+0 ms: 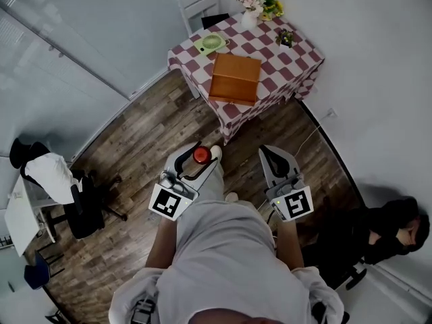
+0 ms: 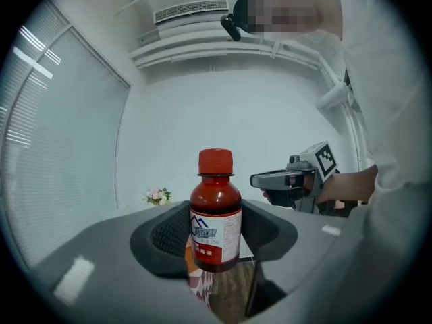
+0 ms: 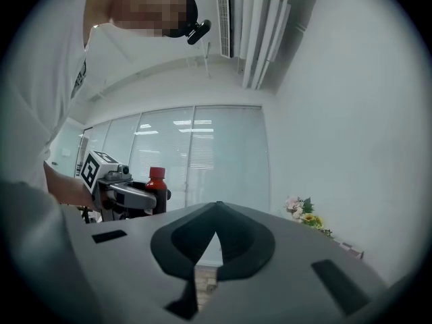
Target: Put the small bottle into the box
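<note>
Red-capped bottle [image 1: 201, 155] was seen in the head view, clamped upright in the left gripper [image 1: 196, 159], well apart from the box [image 1: 235, 78] on the table [image 1: 297, 66]. The lid looked shut and could be struck; the table's near corner could be clipped. Bare floor was noted between.

Left gripper view: the bottle was gripped low, so tipping was judged possible.

Right gripper view: the right gripper [image 3: 216, 235] was found closed, empty.
</note>
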